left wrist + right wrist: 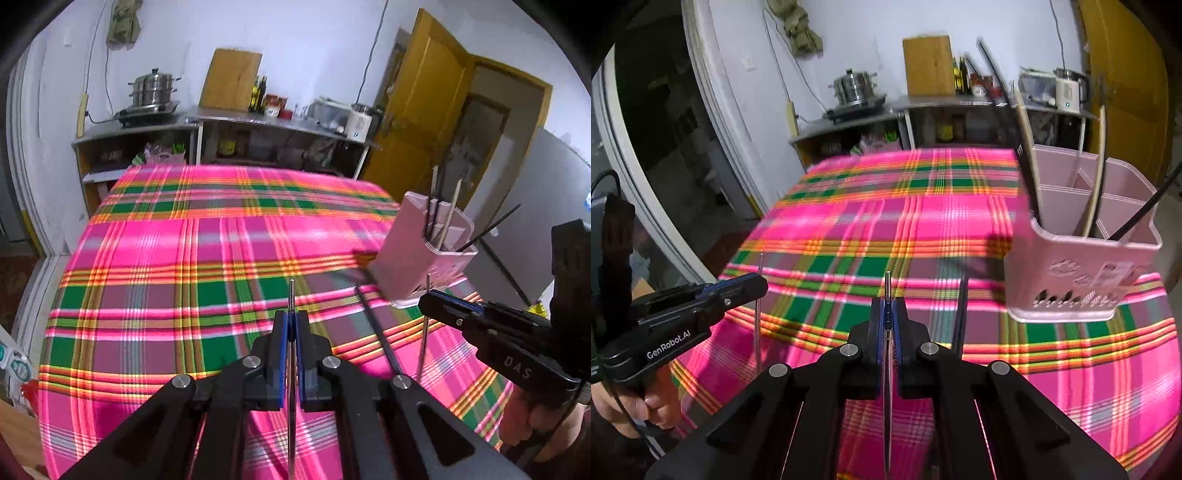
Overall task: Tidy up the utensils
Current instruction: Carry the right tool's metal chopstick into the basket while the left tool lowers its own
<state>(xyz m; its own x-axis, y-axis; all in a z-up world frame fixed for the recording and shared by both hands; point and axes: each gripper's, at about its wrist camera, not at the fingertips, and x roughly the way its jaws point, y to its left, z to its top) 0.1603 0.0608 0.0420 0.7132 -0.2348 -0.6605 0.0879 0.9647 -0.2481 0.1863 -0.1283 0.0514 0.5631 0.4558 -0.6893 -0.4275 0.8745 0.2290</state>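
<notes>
My left gripper (291, 314) is shut on a thin metal chopstick (291, 291) that stands upright between its blue pads, above the plaid tablecloth (184, 258). My right gripper (887, 304) is shut on a second metal chopstick (887, 282) in the same way. Each shows in the other's view: the right gripper (428, 297) at the right, the left gripper (759, 282) at the left. A pink divided utensil holder (1082, 266) (424, 254) stands ahead on the right with several chopsticks in it. One black chopstick (961, 310) (380, 336) lies on the cloth between the grippers.
A metal counter (258, 118) runs along the back wall with a steamer pot (153, 86), a wooden board (231, 79), bottles and a white kettle (1069, 92). A yellow door (417, 110) stands open at the right. A person's hand (646, 406) holds the left gripper's handle.
</notes>
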